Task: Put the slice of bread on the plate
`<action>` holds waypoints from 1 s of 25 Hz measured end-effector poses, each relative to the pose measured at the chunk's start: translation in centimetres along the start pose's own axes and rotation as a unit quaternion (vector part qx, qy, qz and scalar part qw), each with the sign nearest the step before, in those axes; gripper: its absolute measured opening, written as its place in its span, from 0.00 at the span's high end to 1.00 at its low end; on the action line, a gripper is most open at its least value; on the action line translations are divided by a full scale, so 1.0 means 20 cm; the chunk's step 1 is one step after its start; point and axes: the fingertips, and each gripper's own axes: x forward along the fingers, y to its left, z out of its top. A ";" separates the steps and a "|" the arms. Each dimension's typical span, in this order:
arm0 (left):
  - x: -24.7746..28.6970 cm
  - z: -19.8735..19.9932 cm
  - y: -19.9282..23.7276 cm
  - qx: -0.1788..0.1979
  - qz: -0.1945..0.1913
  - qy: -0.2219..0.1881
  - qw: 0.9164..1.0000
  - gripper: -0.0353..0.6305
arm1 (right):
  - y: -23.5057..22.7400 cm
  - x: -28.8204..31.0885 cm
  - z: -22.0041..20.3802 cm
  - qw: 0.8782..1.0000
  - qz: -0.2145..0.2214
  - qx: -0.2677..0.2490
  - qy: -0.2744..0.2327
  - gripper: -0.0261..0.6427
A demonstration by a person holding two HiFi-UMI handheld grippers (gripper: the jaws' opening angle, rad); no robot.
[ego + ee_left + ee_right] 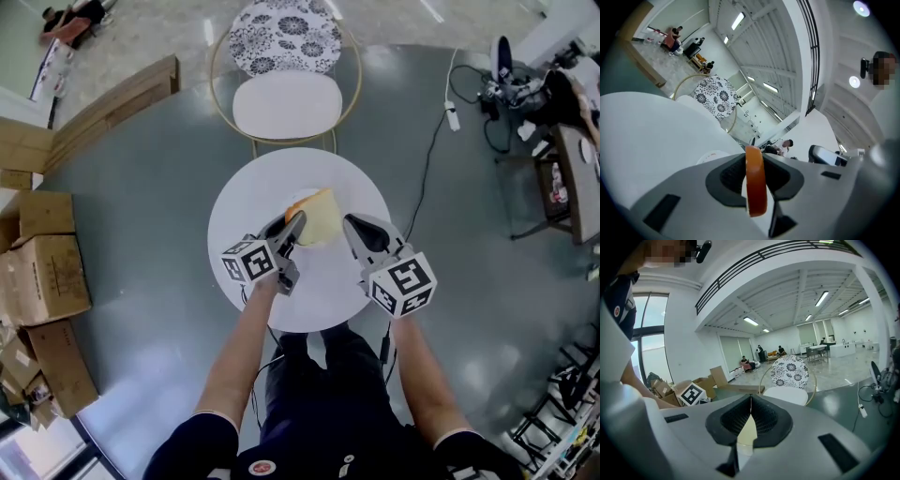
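The slice of bread [317, 214], pale yellow with an orange crust, is held over the round white table [253, 202]. My left gripper [296, 223] is shut on it. In the left gripper view the crust [755, 180] stands edge-on between the two dark pads. A pale round shape [712, 157] on the table past the jaws may be the plate; I cannot make it out in the head view. My right gripper [350, 225] is just right of the bread. Its tips [751, 401] meet, with nothing between them.
A chair [286, 98] with a white seat and flowered back stands behind the table. Cardboard boxes [42, 272] are stacked at the left. Cables and gear [506, 89] lie on the floor at the right. The person's legs are at the table's near edge.
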 end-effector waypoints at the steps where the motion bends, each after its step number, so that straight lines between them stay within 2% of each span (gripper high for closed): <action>1: 0.00 0.00 0.03 -0.003 0.008 0.001 1.000 0.81 | 0.00 0.00 0.00 1.000 0.001 0.000 0.001 0.95; 7: -0.01 -0.04 0.12 0.026 0.058 0.021 0.998 0.81 | 0.01 0.01 -0.01 1.000 0.005 0.001 0.005 0.95; 14: -0.01 -0.04 0.16 0.085 0.102 0.031 0.991 0.78 | 0.03 0.00 -0.02 1.000 0.010 0.005 0.006 0.95; 20: -0.02 -0.05 0.22 0.093 0.125 0.035 0.987 0.74 | 0.03 -0.01 -0.04 1.000 0.009 0.010 0.006 0.95; 25: -0.03 -0.07 0.29 0.123 0.161 0.062 0.977 0.68 | 0.04 -0.01 -0.04 1.000 0.013 0.011 0.002 0.95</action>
